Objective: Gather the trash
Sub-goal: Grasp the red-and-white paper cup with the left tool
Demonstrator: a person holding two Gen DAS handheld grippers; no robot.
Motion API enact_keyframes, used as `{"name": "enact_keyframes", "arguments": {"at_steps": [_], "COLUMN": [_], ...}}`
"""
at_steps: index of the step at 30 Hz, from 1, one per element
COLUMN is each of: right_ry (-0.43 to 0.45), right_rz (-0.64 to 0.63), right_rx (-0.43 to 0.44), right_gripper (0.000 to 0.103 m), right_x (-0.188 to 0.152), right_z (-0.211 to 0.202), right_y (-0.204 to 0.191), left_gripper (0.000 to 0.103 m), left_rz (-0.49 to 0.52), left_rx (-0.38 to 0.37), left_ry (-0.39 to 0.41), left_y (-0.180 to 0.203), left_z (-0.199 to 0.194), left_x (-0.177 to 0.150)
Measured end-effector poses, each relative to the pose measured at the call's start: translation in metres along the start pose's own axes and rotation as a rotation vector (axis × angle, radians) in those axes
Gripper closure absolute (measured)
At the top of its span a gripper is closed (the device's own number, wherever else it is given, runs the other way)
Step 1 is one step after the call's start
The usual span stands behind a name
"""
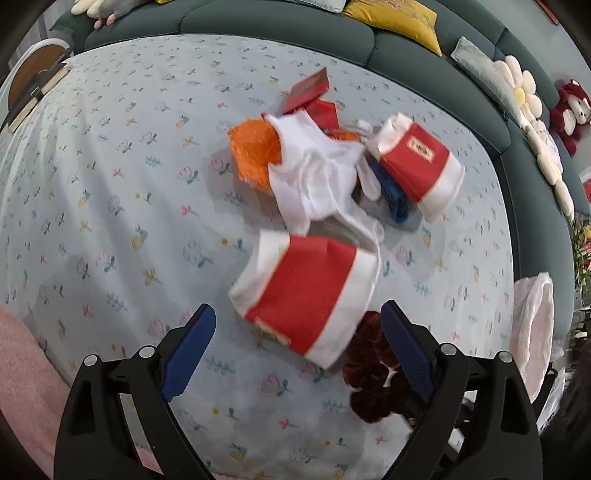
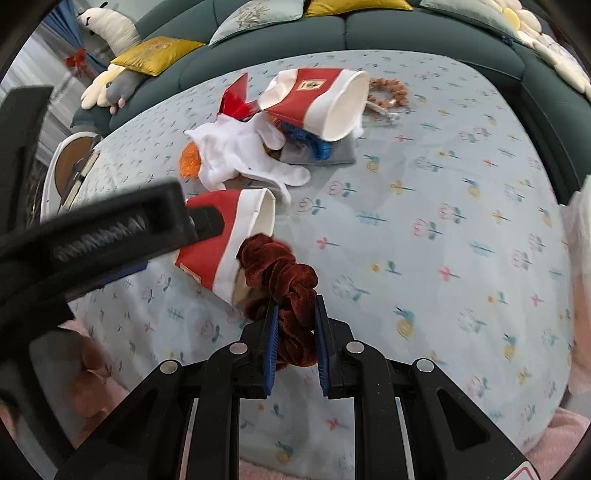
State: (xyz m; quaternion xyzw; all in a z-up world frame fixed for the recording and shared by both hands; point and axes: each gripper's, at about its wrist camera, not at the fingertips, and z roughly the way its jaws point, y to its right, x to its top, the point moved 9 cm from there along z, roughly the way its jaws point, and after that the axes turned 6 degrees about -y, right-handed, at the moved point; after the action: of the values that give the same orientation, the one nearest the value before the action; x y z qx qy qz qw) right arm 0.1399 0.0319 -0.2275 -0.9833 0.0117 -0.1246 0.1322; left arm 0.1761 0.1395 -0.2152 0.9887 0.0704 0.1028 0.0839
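A red-and-white paper cup [image 1: 306, 295] lies on its side on the floral cloth [image 1: 110, 221]. My left gripper [image 1: 297, 308] hangs open just above it, its blue pads [image 1: 192, 350] well apart with nothing pressed between them. A second cup [image 1: 417, 162] lies farther off beside a white glove [image 1: 314, 173], an orange wad [image 1: 255, 151], red packets [image 1: 310, 88] and a blue scrap [image 1: 391, 195]. My right gripper [image 2: 295, 302] is shut on a dark red velvet scrunchie [image 2: 284, 280], held right beside the near cup [image 2: 225, 236]. The left gripper's black body [image 2: 110, 229] covers part of that cup.
A dark green sofa [image 2: 406, 33] with yellow cushions [image 2: 155, 51] and plush toys curves round the far side. A white plastic bag [image 1: 532, 332] hangs at the right edge. A round side table [image 1: 33, 81] stands far left. A tan scrunchie [image 2: 388, 92] lies behind the far cup.
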Motion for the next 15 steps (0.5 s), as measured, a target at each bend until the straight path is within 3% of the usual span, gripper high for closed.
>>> {"name": "enact_keyframes", "arguments": {"at_steps": [5, 10, 15], "right_ry": [0.050, 0.075, 0.077], "right_rz": [0.070, 0.109, 0.111], "right_rx": [-0.083, -0.098, -0.098], "right_gripper": [0.086, 0.086, 0.086], "right_x": [0.004, 0.007, 0.008], "right_z": [-0.021, -0.035, -0.036], "right_y": [0.034, 0.057, 0.061], "left_gripper": [0.016, 0.017, 0.035], "left_rz": [0.044, 0.108, 0.140], "left_rx": [0.079, 0.171, 0.193], "left_ry": [0.011, 0.052, 0.069], "left_y": [0.003, 0.003, 0.003], "left_z": [0.008, 0.018, 0.027], "left_x": [-0.021, -0.027, -0.028]}}
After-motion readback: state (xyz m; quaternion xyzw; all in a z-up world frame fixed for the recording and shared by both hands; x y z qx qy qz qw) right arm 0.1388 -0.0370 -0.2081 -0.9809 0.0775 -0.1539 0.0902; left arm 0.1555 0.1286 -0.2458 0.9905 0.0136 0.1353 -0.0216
